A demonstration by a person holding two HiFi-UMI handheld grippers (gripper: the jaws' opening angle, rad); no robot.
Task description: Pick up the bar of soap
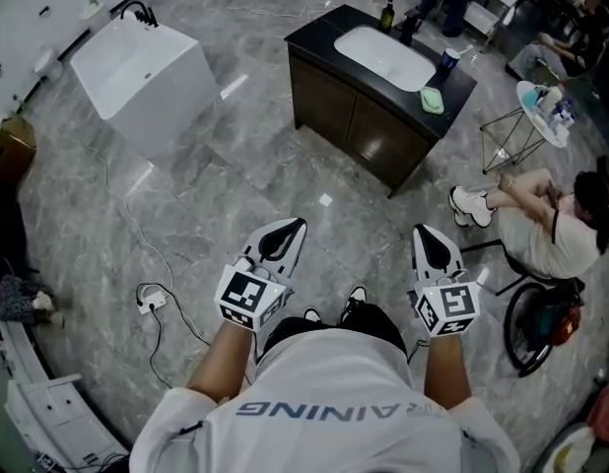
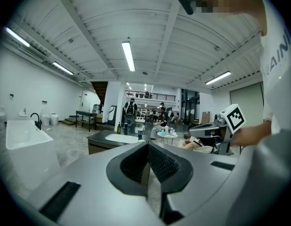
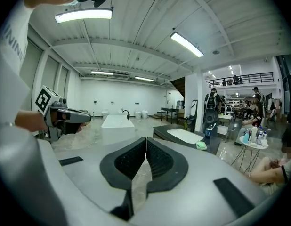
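The bar of soap (image 1: 432, 99) is a pale green lump on the right end of the dark vanity counter (image 1: 314, 35), beside the white basin (image 1: 385, 57). In the right gripper view the soap (image 3: 201, 145) lies far ahead on that counter. My left gripper (image 1: 290, 227) and right gripper (image 1: 430, 235) are held at waist height over the marble floor, well short of the vanity. The left gripper's jaws (image 2: 148, 145) are shut with nothing between them. The right gripper's jaws (image 3: 145, 140) are also shut and hold nothing.
A white freestanding tub (image 1: 147, 77) stands at the left. A person sits on the floor (image 1: 541, 230) at the right, next to a small round side table (image 1: 541, 101). A cable with a plug block (image 1: 152, 300) lies on the floor at my left. A bottle (image 1: 387, 15) and a cup (image 1: 448, 62) stand on the counter.
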